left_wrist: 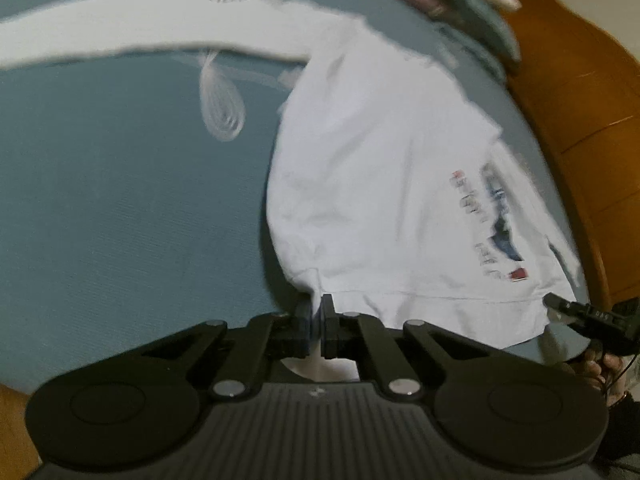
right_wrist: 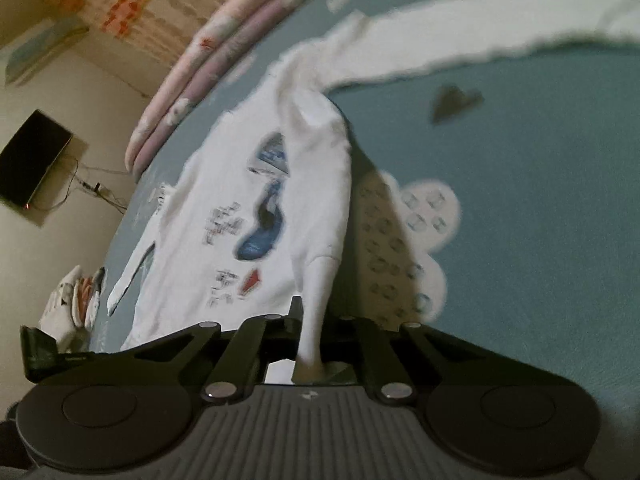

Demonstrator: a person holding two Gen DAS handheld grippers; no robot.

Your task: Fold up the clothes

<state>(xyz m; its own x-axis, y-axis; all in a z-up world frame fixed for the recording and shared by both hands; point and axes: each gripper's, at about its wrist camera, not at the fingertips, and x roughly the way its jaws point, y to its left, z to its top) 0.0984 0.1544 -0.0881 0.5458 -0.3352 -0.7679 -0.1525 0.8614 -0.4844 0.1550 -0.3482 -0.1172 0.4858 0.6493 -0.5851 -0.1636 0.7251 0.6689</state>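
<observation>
Both views are motion-blurred. A white long-sleeved shirt (left_wrist: 380, 184) with a smeared, unreadable blue and red print lies on a teal bed sheet (left_wrist: 120, 208), one sleeve stretched away. The left gripper (left_wrist: 317, 312) is pinched closed on the shirt's hem corner. The right gripper (right_wrist: 312, 320) clamps a raised fold, which hides its fingertips. Striped pillows (right_wrist: 208, 64) lie beyond.

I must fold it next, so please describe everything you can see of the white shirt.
The white shirt is soft, long-sleeved knit cloth with a blue, red and dark print on the front. It lies on the teal bedsheet, one sleeve stretched out across it. The left tongs are shut on its hem corner; the right tongs pinch a raised fold of it.
</observation>
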